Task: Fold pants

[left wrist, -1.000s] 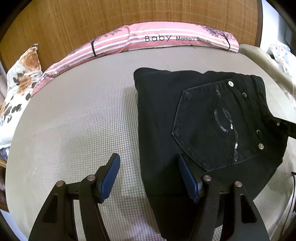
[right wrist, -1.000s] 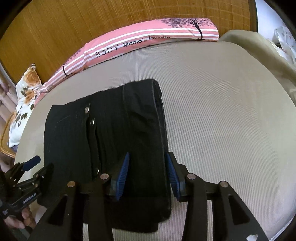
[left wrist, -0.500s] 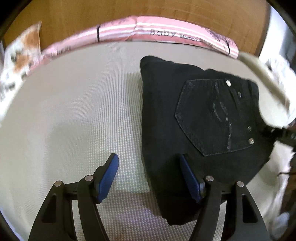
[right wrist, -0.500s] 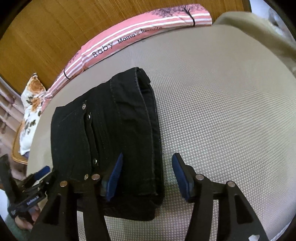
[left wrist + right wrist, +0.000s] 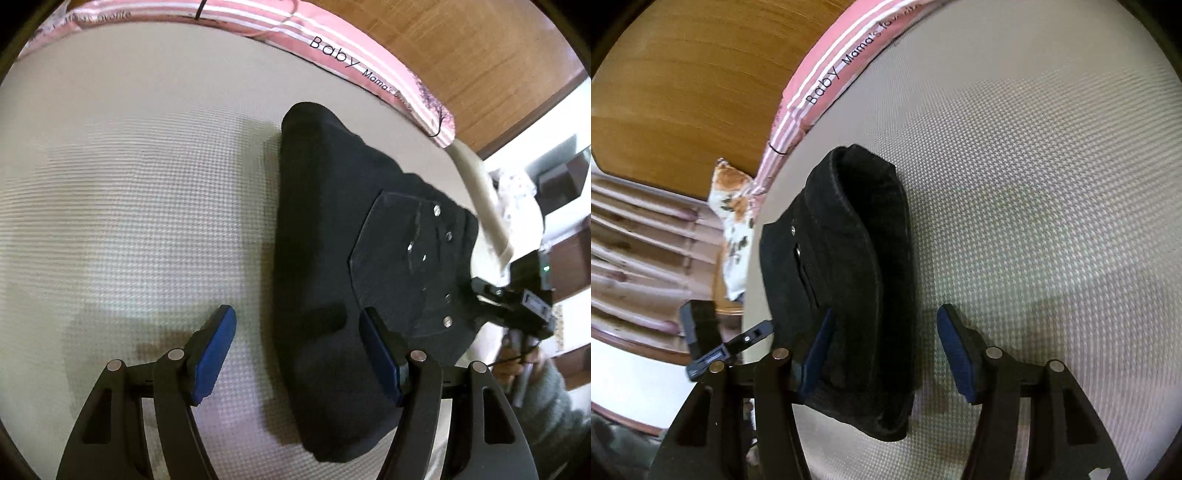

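Observation:
The black pants (image 5: 332,258) lie folded into a compact stack on the grey mattress (image 5: 129,184), back pocket with metal studs facing up. They also show in the right wrist view (image 5: 849,277). My left gripper (image 5: 297,350) is open and empty, above the near left edge of the stack. My right gripper (image 5: 886,350) is open and empty, straddling the near right edge of the stack. The other gripper shows at the frame edge in each view, the right one (image 5: 517,302) and the left one (image 5: 716,347).
A long pink striped "Baby" pillow (image 5: 332,51) lies along the wooden headboard (image 5: 480,55). A floral pillow (image 5: 735,214) sits at the mattress's far corner. Off the mattress are a rail (image 5: 480,199), shelves and wooden slats (image 5: 635,258).
My right gripper opened from around the stack's edge and let the pants go. Both grippers swung outward and tilted; the folded pants stayed in place.

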`<state>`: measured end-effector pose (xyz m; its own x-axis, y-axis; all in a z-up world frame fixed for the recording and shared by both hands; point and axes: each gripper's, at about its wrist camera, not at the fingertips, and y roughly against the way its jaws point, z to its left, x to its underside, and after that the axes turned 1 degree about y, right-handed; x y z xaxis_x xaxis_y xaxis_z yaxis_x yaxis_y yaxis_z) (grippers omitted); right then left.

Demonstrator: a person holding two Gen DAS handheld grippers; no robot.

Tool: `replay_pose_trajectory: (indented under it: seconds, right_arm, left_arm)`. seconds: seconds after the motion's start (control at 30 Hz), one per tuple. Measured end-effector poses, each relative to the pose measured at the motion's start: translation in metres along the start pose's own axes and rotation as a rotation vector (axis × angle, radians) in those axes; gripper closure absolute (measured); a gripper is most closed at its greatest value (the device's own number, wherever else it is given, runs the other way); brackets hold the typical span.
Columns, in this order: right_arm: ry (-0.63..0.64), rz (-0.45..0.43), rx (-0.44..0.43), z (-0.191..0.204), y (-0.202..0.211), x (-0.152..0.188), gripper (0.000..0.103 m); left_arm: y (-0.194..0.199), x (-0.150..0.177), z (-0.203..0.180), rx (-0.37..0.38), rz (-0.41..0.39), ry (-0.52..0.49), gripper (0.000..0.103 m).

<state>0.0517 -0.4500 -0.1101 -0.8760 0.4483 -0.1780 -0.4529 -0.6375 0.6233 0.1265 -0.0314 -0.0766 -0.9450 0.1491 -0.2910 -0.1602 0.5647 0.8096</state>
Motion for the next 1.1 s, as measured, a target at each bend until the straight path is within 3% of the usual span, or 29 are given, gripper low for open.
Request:
replay_pose_trajectory:
  seconds: [0.13,0.3,0.47,0.67,0.9,1.1]
  right_arm:
    - [-0.016,0.071,-0.089,-0.006,-0.015,-0.007,0.063]
    - [0.007,0.127,-0.138,0.001,-0.035,-0.019,0.065]
    - [0.012,0.152,-0.167,0.002,-0.047,-0.027,0.071]
    - [0.017,0.130,-0.154,0.000,-0.039,-0.018,0.071]
    - [0.030,0.111,-0.148,0.002,-0.036,-0.014,0.072]
    - [0.033,0.103,-0.128,0.008,-0.039,-0.012,0.071]
  left_arm:
    - [-0.007,-0.013,0.001,0.072,0.033,-0.006,0.034]
    - [-0.019,-0.026,-0.001,0.161,0.037,-0.016,0.034]
    - [-0.024,-0.034,0.003,0.202,0.042,0.005,0.034]
    - [-0.016,-0.020,0.015,0.188,0.047,0.052,0.057]
    - [-0.018,-0.006,0.011,0.197,0.059,0.080,0.057]
    - [-0.022,-0.007,-0.017,0.061,0.049,0.004,0.057]
